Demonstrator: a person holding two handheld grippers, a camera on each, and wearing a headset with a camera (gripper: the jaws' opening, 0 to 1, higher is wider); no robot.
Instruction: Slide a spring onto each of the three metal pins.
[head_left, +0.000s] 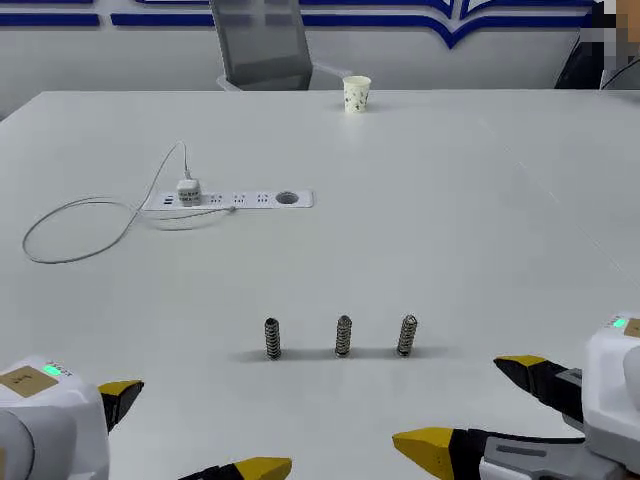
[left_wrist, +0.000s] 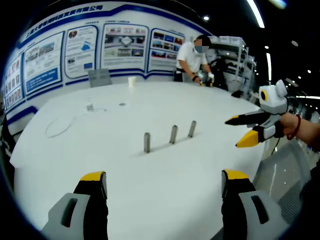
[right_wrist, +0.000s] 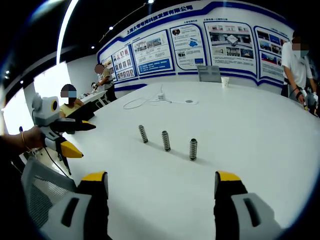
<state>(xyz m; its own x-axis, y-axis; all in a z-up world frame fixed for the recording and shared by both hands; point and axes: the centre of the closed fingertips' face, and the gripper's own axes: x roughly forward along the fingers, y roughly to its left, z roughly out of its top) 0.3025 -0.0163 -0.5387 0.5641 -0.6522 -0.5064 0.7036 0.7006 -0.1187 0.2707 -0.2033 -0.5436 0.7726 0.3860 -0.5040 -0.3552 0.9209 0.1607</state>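
Observation:
Three upright metal pins stand in a row on the white table, each with a spring coiled around it: the left one (head_left: 272, 338), the middle one (head_left: 343, 336) and the right one (head_left: 407, 335). In the right gripper view the coils show plainly on the pins (right_wrist: 165, 141). My left gripper (head_left: 190, 430) is open at the near left, with nothing between its yellow-tipped jaws. My right gripper (head_left: 470, 403) is open at the near right, also with nothing in it. Both sit nearer to me than the row. The left gripper view has the pins (left_wrist: 173, 134) ahead and the right gripper (left_wrist: 234, 133) off to the right.
A white power strip (head_left: 230, 200) with a plugged-in adapter and a looping white cable lies beyond the pins. A paper cup (head_left: 356, 94) stands near the far edge, with a grey chair (head_left: 262, 45) behind it. People stand at the table's far sides (left_wrist: 192, 57).

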